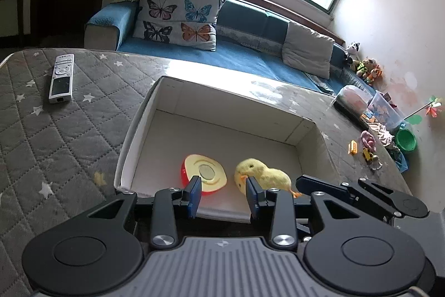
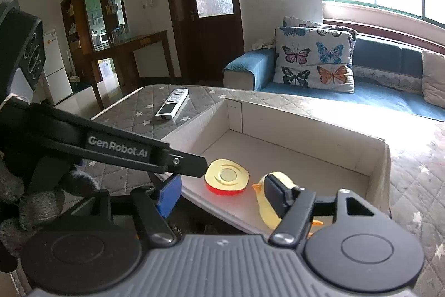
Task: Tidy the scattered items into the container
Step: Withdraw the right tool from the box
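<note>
White cardboard forms the open rectangular box (image 1: 219, 99) that sits on the grey quilted, star-printed mattress (image 1: 55, 135), its low walls creased at the corners and its floor bare except for two toys near the front wall. One is a flat, rounded yellow disc toy with a red underside and a grey centre button (image 1: 205, 173), lying face up toward the box's front left corner; just beside it, toward the right, a fluffy yellow plush chick with an orange beak and orange feet (image 1: 264, 176) lies on its side, close to the disc but whether they touch cannot be told. Outside the box, near the mattress's far left corner, a slim silver remote control with a small dark screen (image 1: 61, 78) lies flat, well apart from the box. The left gripper (image 1: 224, 196) hovers over the box's front wall, level, its blue-padded fingers (image 1: 194, 195) spread apart with nothing between them, aimed at the gap between disc and chick. The right gripper (image 2: 222, 195) hangs over the same front edge from the right side, its fingers wide apart and empty, the right finger overlapping the chick in its own camera's picture. In the right wrist view the left gripper's black body crosses the left side, held by a hand in a grey knitted glove (image 2: 41, 202).
</note>
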Available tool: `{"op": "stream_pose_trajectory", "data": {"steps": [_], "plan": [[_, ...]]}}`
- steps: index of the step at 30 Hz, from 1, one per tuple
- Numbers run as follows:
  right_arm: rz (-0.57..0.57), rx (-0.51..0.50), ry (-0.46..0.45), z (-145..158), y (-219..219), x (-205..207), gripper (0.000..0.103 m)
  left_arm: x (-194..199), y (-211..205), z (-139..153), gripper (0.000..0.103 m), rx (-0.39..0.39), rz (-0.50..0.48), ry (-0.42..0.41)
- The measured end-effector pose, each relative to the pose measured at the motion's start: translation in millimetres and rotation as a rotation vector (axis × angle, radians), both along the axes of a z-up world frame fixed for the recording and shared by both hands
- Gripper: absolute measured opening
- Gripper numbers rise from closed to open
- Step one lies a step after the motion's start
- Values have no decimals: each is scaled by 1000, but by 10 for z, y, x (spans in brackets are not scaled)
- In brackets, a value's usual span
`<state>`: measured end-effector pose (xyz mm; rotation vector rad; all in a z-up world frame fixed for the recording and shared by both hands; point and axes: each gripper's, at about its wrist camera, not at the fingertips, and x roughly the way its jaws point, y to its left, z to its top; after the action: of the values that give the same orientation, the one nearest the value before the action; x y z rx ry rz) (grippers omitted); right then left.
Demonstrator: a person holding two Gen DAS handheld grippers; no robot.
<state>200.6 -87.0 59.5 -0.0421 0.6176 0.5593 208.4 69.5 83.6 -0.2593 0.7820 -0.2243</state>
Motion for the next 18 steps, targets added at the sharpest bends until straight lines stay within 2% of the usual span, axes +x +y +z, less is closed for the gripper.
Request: {"op": "stream_pose_trajectory", "data": {"steps": [11,15,18], "plan": [[-4,8,8,-79,-119,-365,68,-395,-22,-64,38,29,14,-31],[-7,0,13,-146,-123,-470,74,-527,-40,-93,38,48,21,-46],[-12,3,22,-196,-132,-542,74,-626,-53,-115,38,62,27,-57]]}}
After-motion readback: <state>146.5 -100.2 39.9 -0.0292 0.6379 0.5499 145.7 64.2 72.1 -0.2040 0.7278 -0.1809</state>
